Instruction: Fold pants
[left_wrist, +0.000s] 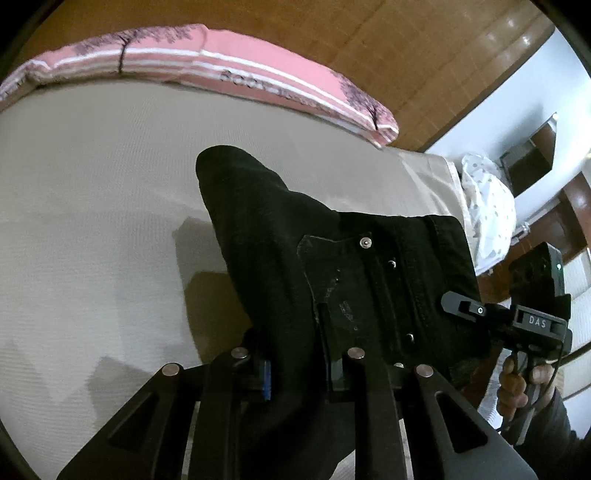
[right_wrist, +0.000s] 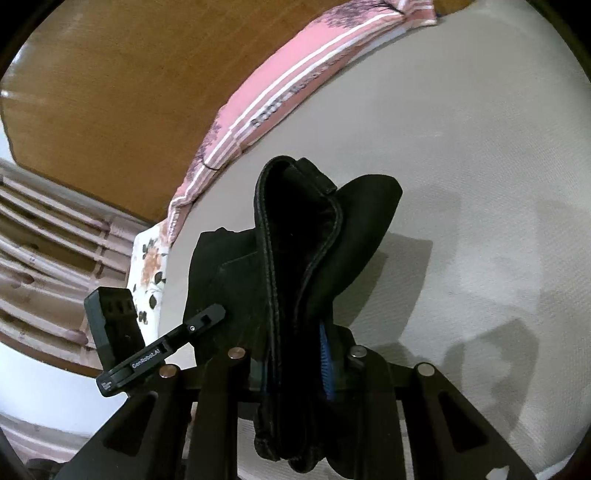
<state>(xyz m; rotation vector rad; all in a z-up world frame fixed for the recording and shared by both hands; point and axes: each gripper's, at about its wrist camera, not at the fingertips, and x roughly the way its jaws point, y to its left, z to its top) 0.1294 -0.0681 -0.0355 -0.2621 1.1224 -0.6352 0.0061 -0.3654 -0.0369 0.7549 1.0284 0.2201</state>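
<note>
- Landmark: the pale beige bed sheet (left_wrist: 92, 206); every place below is given against it.
- Black pants (left_wrist: 280, 229) hang above the sheet, lifted off it, with dark shadows falling on the fabric underneath.
- Left gripper (left_wrist: 299, 373): jaws nearly together and pinching a thickness of the pants. The blue pad on one finger (left_wrist: 265, 380) shows just at the cloth edge. The last small closing is very slight; cloth sits between the jaws.
- In the left wrist view the waist area faces the camera: a silver rivet (left_wrist: 366, 242), a pocket outline and stitched seams are visible.
- Right gripper (right_wrist: 295, 373): jaws drawn close, clamping a bunched stack of pants layers; a blue pad (right_wrist: 327, 363) presses against the cloth on one side.
- In the right wrist view a thick stitched seam edge (right_wrist: 266, 236) runs away from the jaws, then folds over on itself above the sheet.
- Each gripper shows in the other's camera, both gripping the same garment at adjacent points.
- A hand (left_wrist: 517, 384) wraps the right gripper's handle, off the sheet's edge.
- Pink striped cover (left_wrist: 221, 70) borders the sheet's far side; a wooden headboard (left_wrist: 388, 44) stands behind that.
- A white floral cloth (right_wrist: 149, 273) lies at the sheet's corner.
</note>
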